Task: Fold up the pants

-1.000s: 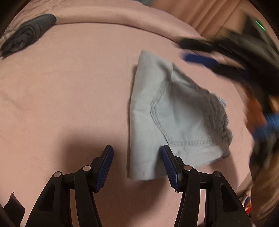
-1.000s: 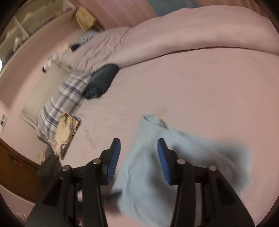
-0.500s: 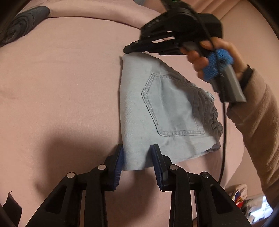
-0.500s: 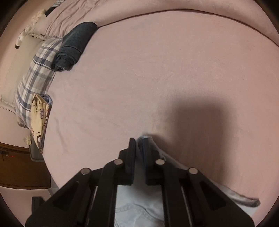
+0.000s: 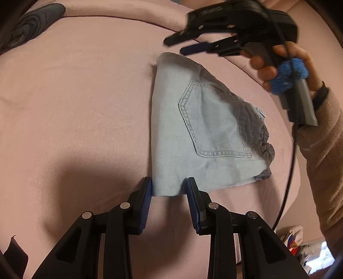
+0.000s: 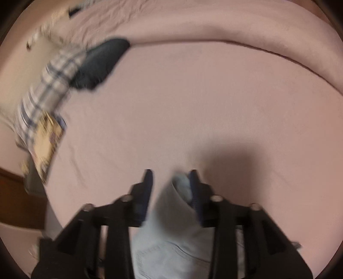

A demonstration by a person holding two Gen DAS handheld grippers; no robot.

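Observation:
Light blue denim pants (image 5: 199, 133) lie folded small on the pink bed (image 5: 75, 96), back pocket up, waistband at the right. My left gripper (image 5: 169, 188) is open, its blue pads straddling the near corner of the fold. My right gripper (image 5: 186, 46) hovers open just past the far corner of the pants, held in a hand. In the blurred right wrist view the right gripper (image 6: 171, 182) is open with the pants' corner (image 6: 182, 184) lying between its fingers, below them.
A rolled dark grey garment (image 5: 30, 23) lies at the far left by the pink duvet ridge (image 5: 128, 12); it also shows in the right wrist view (image 6: 100, 62) beside a plaid pillow (image 6: 49, 85). Clutter lies on the floor beyond the bed edge (image 5: 300, 242).
The right gripper was shut on the far corner of the pants; it has opened, let go and lifted off. The left gripper's jaws have widened at the near corner.

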